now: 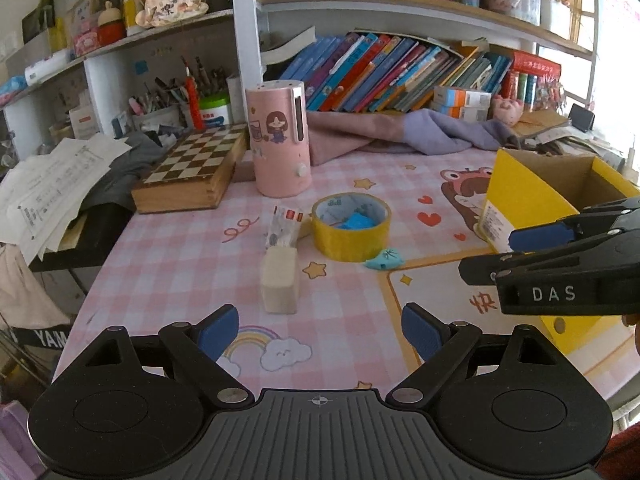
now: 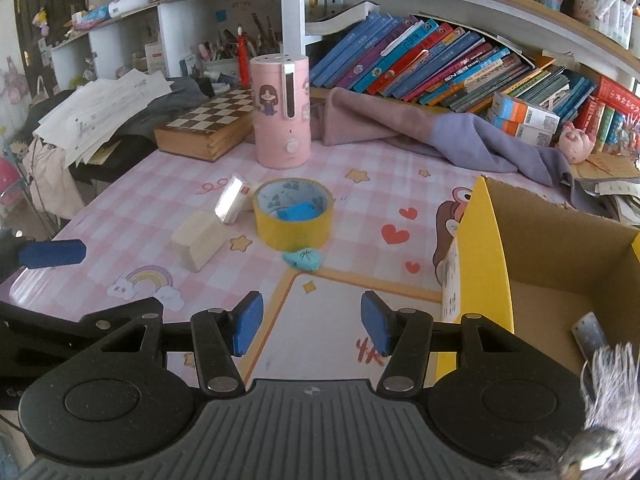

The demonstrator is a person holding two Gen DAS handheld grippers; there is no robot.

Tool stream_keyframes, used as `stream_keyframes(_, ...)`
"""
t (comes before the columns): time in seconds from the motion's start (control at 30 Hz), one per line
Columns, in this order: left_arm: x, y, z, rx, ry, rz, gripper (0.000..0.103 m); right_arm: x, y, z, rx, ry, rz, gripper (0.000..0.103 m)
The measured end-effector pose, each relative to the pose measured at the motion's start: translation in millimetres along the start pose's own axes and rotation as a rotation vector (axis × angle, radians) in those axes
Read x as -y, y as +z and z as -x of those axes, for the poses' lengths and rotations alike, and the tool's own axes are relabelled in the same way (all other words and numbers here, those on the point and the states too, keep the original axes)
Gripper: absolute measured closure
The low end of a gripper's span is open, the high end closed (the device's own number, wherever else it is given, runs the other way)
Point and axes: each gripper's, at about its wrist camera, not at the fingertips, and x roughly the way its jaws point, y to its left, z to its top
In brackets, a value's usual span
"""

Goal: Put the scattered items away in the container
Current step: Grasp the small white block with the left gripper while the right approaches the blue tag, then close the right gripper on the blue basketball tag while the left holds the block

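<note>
- Table (image 1: 168, 264): covered by a smooth, glossy pink-checked mat printed with stars, hearts, a rainbow and a cartoon animal.
- Tape roll (image 1: 351, 226): wide yellow ring lying flat, shiny outer band, pale printed inner face; a small blue piece (image 1: 357, 222) sits inside the ring.
- Wooden block (image 1: 280, 280): pale, matte, rectangular, lying just in front and to the left of the tape roll in the left wrist view.
- Small packet (image 1: 285, 227): glossy wrapper, white with red print, leaning between block and tape roll; whether it touches either, I cannot tell.
- Teal eraser (image 1: 385, 259): soft-looking rounded lump lying against the tape roll's near edge.
- Cardboard box (image 1: 520, 196): yellow outside, plain brown inside, open-topped, at the right of the table; a grey flat piece (image 2: 590, 334) lies on its floor.
- Background: pink cylinder (image 1: 278, 140) with a cartoon girl, wooden chessboard box (image 1: 192, 168), crumpled purple cloth (image 1: 400, 132), shelves of slanted books (image 1: 384, 72).
- Left gripper (image 1: 320, 330): blue ribbed pads spread wide, nothing between them — the block lies just ahead, slightly left of centre, apart from the pads.
- Right gripper (image 2: 312, 326): pads at a moderate gap, empty; it hangs over bare mat, with eraser and tape roll further ahead and the box close on its right.
</note>
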Motion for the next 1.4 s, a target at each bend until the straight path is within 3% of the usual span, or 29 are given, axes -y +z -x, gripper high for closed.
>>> stream_keyframes(0.77, -25.2, 21.9, -85.7, -0.083, 0.063, 0.029, 0.014, 11.1, 34.7, -85.1, -0.110, 0.042, -0.021, 0.052)
stream_keyframes(0.87, -27.3, 22.7, -97.9, -0.103, 0.060, 0.026, 0.021, 11.0, 38.8, -98.6, -0.135, 0.049, -0.040, 0.052)
stream_keyframes(1.03, -28.4, 26.3, -114.3, -0.112, 0.063, 0.010, 0.023, 10.6, 41.3, -117.8, -0.170, 0.051, -0.052, 0.053)
stream_keyframes(1.13, -29.3, 28.0, -121.5, -0.123, 0.050, 0.010, 0.033, 9.5, 42.6, -128.5, -0.187, 0.040, -0.043, 0.054)
stream_keyframes(1.23, -29.8, 27.6, -126.4, -0.138, 0.029, 0.009, 0.060, 8.2, 42.7, -138.1, -0.207, 0.036, -0.030, 0.055)
stream_keyframes(1.27, -30.2, 27.0, -127.9, -0.145, 0.027, 0.008, 0.074, 7.9, 42.7, -140.4, -0.211, 0.037, -0.026, 0.055)
stream_keyframes(1.4, -34.1, 25.7, -125.8, -0.145, 0.016, 0.026, 0.078, 6.9, 42.3, -147.2, -0.228, 0.047, -0.017, 0.056)
